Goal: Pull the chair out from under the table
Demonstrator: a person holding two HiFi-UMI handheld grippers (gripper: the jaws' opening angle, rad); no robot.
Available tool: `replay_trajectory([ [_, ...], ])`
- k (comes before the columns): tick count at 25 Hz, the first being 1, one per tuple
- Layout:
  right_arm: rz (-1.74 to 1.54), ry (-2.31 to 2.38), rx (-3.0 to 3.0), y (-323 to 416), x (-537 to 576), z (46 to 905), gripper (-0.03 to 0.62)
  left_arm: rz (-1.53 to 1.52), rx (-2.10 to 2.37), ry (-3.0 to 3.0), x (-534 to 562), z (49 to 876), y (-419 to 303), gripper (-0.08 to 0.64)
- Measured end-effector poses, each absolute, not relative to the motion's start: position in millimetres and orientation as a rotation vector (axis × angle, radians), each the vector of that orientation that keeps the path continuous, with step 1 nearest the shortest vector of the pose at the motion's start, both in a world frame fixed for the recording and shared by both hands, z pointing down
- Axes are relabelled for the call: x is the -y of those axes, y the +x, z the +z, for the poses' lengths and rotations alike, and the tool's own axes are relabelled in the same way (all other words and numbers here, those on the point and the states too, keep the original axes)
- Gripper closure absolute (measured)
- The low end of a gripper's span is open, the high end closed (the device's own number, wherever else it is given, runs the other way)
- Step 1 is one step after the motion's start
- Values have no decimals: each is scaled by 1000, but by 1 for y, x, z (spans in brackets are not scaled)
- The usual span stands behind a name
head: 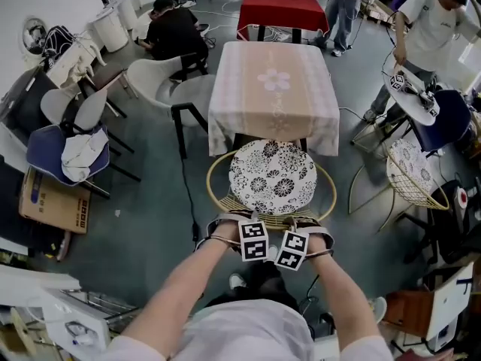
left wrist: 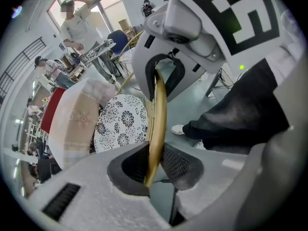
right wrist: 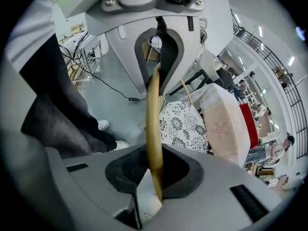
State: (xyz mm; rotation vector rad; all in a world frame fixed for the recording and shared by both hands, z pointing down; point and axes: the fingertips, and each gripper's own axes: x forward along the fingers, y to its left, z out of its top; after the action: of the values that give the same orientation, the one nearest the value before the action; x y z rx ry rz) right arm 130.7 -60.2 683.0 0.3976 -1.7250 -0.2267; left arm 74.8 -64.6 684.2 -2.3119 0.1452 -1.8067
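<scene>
Underfoot, a grey-green floor (head: 150, 209) fills a crowded workroom and spreads out on every side of the two grippers. Straight ahead of them stands the table (head: 272, 89), draped in a pale cloth with a flower printed at its middle. Farther off beyond it is a second table under a red cloth (head: 282, 6). Between the near table and the grippers sits the chair (head: 213, 173), a round wicker one. Its far edge reaches the hanging hem of the cloth, and most of the seat is out in the open. White chairs (head: 161, 81) cluster off the left gripper's side, with a cardboard box (head: 52, 201) on the floor on that same side. Another wicker chair (head: 409, 173) stands off the right gripper's side. A black-and-white flowered cushion (head: 272, 177) covers the seat just ahead of the jaws. The left gripper (left wrist: 157, 124) and the right gripper (right wrist: 155, 124), side by side, are each clamped on the chair's golden back rim (left wrist: 161, 100), which runs between their pads
</scene>
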Motion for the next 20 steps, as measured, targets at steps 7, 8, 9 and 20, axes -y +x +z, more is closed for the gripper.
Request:
replay_trajectory([
  [7, -227, 401, 1720, 130, 43, 683, 538, -1811, -138, -2316, 46, 684, 73, 491],
  [8, -228, 401, 1721, 129, 41, 682, 538, -1810, -137, -2318, 44, 684, 73, 491],
  [9, -228, 401, 1721, 128, 39, 683, 538, -1810, -137, -2319, 42, 684, 72, 491],
  [20, -225, 395, 1721, 126, 14, 682, 538, -1818, -112, -2323, 17, 683, 70, 491],
])
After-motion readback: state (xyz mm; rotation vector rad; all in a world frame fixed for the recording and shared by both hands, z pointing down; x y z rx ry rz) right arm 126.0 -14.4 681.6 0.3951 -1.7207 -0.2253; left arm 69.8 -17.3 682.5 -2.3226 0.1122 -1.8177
